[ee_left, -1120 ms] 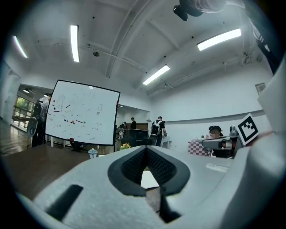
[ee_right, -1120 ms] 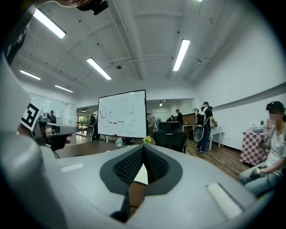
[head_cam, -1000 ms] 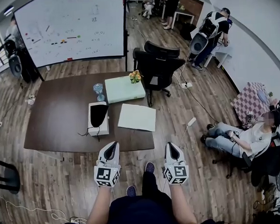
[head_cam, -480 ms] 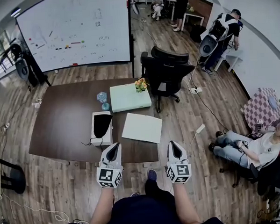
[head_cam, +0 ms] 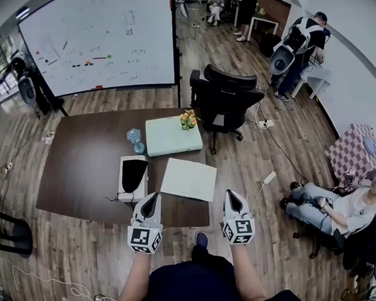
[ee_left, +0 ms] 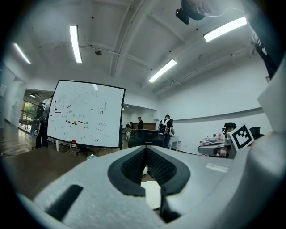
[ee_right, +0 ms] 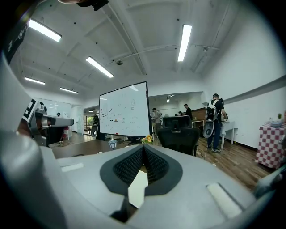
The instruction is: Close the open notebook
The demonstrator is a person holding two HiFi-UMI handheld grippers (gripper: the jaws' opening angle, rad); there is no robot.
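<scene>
Pale, flat rectangular notebook (head_cam: 188,179) lies on the near right part of the dark brown wooden desk (head_cam: 82,165), set askew. It sits right of a white box (head_cam: 125,193) carrying a black object, and nearer than a pale green box (head_cam: 168,136) topped with yellow flowers (head_cam: 187,119).

Left tongs (head_cam: 151,198) and right tongs (head_cam: 230,195) hover at the desk's near edge, each with ribbed black pads pressed together and nothing between them.

Judgement: the notebook is light and thin, with matte paper leaves that flex. It lies flush, so it is hard to get under.
- Best hold is likely a free outer corner, lifting one leaf over.
- No fold line is discernible from here.
</scene>
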